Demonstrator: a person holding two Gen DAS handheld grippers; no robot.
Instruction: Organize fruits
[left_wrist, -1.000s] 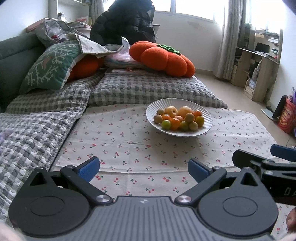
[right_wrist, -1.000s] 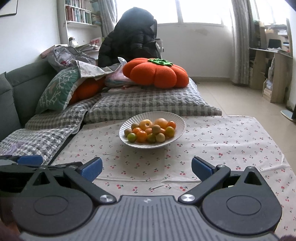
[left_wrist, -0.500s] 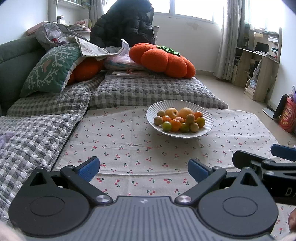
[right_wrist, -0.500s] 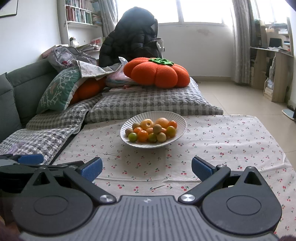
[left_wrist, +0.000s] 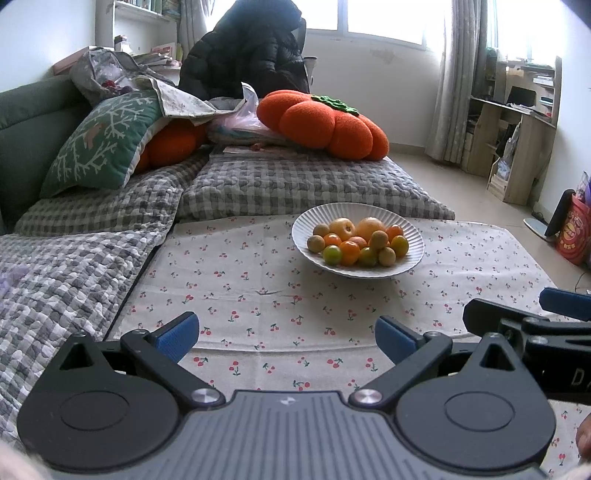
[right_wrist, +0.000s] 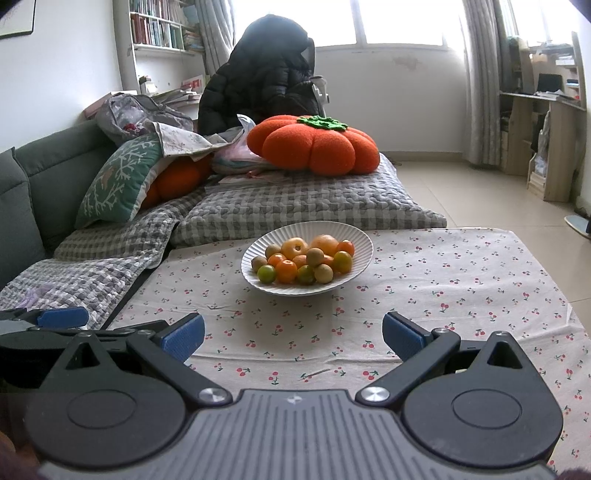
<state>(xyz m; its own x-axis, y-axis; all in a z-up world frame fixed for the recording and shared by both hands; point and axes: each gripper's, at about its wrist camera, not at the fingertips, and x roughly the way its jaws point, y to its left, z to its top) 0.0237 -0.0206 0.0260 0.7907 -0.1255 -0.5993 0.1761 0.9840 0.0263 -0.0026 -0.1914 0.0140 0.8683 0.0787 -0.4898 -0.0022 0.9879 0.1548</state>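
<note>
All fruits (left_wrist: 357, 242) are found gathered in one white ribbed plate (left_wrist: 413, 254), which is set on the cloth-covered bench (left_wrist: 258, 295) toward its far edge, near the middle. No fruit is seen loose on the bench cloth.

This arrangement fits two stages: a sorting that is complete, with everything collected on the plate, or a pile that is yet to be separated by kind. The stage cannot be settled from these views.

Count (approximate, as some pieces are overlapped): about twelve fruits are visible. Two large yellow-orange fruits are placed at the back, roughly four small orange ones, three greenish ones and three tan-brown ones around them. One plate is present.

The left gripper (left_wrist: 287, 338) is held over the near edge of the bench, its fingers spread wide and nothing held between them. The right gripper (right_wrist: 293, 336) is held likewise, wide apart and empty.
</note>
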